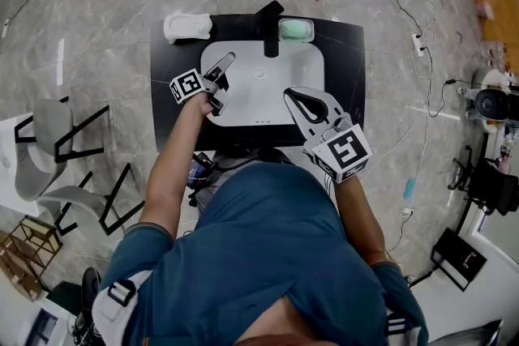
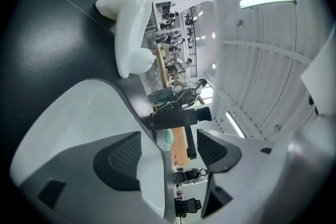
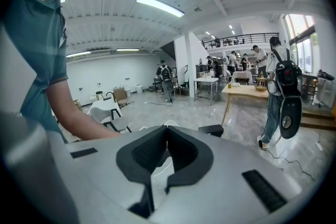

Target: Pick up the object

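Nearest the person, the right tool (image 1: pixel 290 97) hangs over the near right part of the white sink (image 1: pixel 316 61). Its jaws are closed tip to tip on nothing, and its pads (image 3: pixel 191 162) meet with only open room behind them. Shut like this it can do no catching if the grasp goes badly. It could only bump things.

A little ahead and off to its left, the left tool (image 1: pixel 222 82) sits above the sink's left rim, jaws spread wide and empty. Through the gap between them only the distant black faucet (image 2: pixel 178 117) and a pale green block (image 1: pixel 296 30) show.

Farther on, beyond the left tool's tips and to its outer side, the white object (image 1: pixel 188 26) lies on the black table (image 1: pixel 174 85). It is probably the thing to pick up, and it is well apart from both jaws.

The risks lie there, as I judge it:
- The object is off the tool's line, so a straight advance would pass beside it toward the faucet.
- It looks rounded and glossy, so jaws closing on a curved flank may squeeze it out.
- It rests near the table's far corner, so a glancing nudge could send it over the edge.
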{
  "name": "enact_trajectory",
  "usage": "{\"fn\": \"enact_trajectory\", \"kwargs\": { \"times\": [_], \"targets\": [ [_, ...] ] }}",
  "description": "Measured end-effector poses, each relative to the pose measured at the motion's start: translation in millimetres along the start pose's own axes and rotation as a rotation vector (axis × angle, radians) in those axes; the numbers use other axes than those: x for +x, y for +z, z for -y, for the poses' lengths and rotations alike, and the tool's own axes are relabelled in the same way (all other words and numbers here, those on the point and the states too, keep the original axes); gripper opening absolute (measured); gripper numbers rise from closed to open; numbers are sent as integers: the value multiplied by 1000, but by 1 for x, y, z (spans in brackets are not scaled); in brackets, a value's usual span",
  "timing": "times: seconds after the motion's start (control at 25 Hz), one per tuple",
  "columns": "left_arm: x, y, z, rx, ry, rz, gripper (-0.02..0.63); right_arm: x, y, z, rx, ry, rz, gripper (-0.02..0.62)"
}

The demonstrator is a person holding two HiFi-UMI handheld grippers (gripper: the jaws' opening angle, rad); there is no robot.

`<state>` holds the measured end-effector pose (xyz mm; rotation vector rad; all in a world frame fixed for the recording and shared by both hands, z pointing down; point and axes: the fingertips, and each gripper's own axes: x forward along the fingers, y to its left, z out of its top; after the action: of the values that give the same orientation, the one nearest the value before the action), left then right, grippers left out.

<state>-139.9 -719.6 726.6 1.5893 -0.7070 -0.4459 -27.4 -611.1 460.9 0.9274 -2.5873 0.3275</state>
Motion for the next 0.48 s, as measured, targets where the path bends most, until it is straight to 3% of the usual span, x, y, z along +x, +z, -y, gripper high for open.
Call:
{"fn": "enact_trajectory", "kwargs": {
  "times": [0.48],
  "targets": [
    [8,43,-18,-61,13,151,314,6,-9,3,22,-3,-24,14]
  ]
}}
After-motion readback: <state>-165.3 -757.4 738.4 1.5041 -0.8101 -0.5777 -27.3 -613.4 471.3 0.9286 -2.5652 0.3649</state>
